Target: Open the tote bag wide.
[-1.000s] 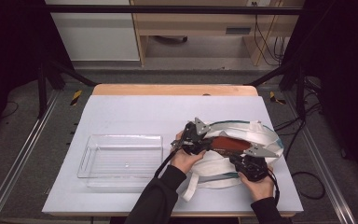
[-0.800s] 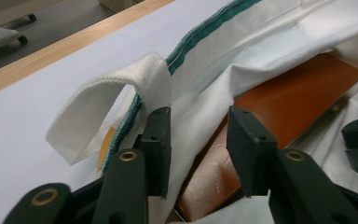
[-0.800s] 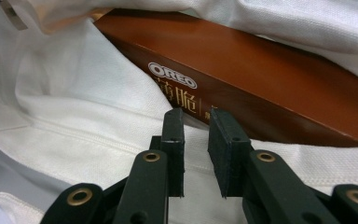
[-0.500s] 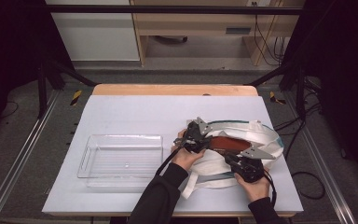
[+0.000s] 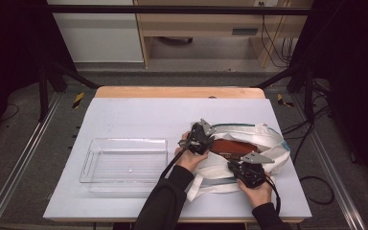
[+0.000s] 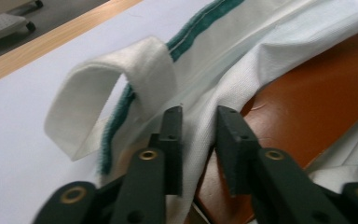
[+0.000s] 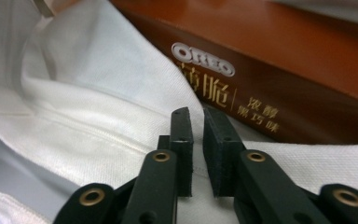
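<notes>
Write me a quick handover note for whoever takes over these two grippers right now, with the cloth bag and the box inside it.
Left gripper: jaws have just been closing, now pinching the white bag's rim beside a handle loop.
Right gripper: jaws have just closed further onto the bag's near edge.
Brown Oreo box: lying inside the open bag, right of the clear tray.
Done: both sides of the mouth gripped.
Left: probably spread the mouth and get the box out.

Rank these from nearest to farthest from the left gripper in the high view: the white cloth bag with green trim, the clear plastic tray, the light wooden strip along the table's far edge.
1. White cloth bag with green trim: at the left gripper, its rim between the jaws.
2. Clear plastic tray: to the left of the gripper.
3. Light wooden strip: at the table's far edge.
</notes>
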Demonstrator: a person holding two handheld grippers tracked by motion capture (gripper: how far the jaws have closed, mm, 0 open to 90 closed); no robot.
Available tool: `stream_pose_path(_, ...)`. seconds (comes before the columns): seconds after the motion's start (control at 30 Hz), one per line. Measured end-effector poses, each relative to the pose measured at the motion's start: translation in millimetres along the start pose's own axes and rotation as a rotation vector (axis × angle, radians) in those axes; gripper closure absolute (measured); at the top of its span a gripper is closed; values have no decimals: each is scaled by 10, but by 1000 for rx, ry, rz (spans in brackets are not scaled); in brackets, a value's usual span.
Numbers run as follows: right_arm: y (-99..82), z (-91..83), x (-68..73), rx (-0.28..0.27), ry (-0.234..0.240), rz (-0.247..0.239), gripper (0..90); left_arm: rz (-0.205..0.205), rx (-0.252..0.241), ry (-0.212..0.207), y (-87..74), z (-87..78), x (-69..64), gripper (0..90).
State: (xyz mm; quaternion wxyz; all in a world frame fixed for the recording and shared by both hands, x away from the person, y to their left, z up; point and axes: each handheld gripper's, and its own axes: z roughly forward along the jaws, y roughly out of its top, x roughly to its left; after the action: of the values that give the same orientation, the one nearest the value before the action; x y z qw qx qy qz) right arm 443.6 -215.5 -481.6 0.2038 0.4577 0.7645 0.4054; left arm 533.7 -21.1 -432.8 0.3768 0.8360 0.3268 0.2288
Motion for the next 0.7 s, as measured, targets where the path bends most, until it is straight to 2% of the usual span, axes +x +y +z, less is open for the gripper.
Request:
stream_pose_path(0.07, 0, 7, -3, 20, 25, 15, 900, -5, 20, 9, 14, -7, 23, 853)
stream_pose_path(0.1, -3, 9, 2, 28, 36, 29, 900, -13, 26, 12, 25, -4, 25, 862)
stream_pose_path(0.17, -7, 18, 17, 47, 29, 5, 900, -28, 27, 21, 50, 4, 25, 869)
stream_pose_path(0.27, -16, 16, 36, 65, 30, -1, 900, -45, 25, 32, 76, 2, 47, 870)
stream_pose_path(0.3, -29, -3, 41, 82, 53, -1, 900, -75, 19, 37, 92, 8, 76, 869)
stream_pose_path(0.53, -102, -67, 81, 68, 76, -16, 900, -96, 19, 51, 97, 40, 107, 868)
stream_pose_path(0.7, -142, -130, 140, 79, 87, -38, 900, -134, 19, 53, 87, 83, 159, 868)
